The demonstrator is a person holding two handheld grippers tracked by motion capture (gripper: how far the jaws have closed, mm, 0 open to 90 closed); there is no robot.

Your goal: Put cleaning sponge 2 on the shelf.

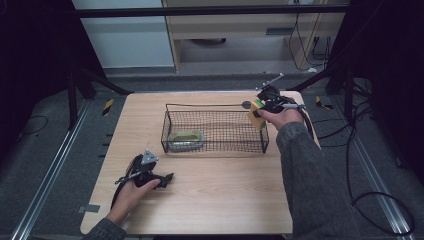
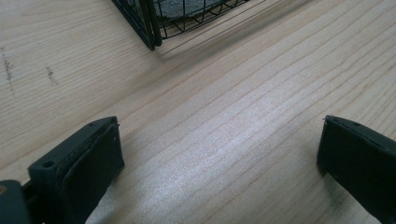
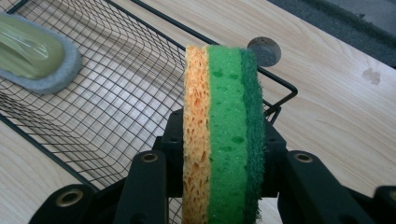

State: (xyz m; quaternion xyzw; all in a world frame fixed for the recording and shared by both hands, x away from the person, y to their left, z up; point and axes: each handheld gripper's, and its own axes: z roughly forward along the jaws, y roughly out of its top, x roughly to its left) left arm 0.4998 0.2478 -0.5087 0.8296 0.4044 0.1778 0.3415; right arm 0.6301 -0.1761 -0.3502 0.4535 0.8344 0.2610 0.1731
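— Where's the sponge [image 3: 224,135]?

— Pinched on edge in my right gripper [image 1: 261,111], jaws clamped on it, over the basket [image 1: 215,107] rim at its right end.

— Risk?

— If I let go here it could catch the wire and tumble onto the worktop [image 1: 210,195] (left gripper [image 2: 219,154] rests there, jaws wide, empty).

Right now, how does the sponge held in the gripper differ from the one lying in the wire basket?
The layered sponge is orange, light green and dark green; the basket sponge is grey with a pale green top. The layered sponge stands on edge, clamped in the right gripper at the wire basket's right end; the basket sponge lies flat at the left end. Both are cleaning sponges.
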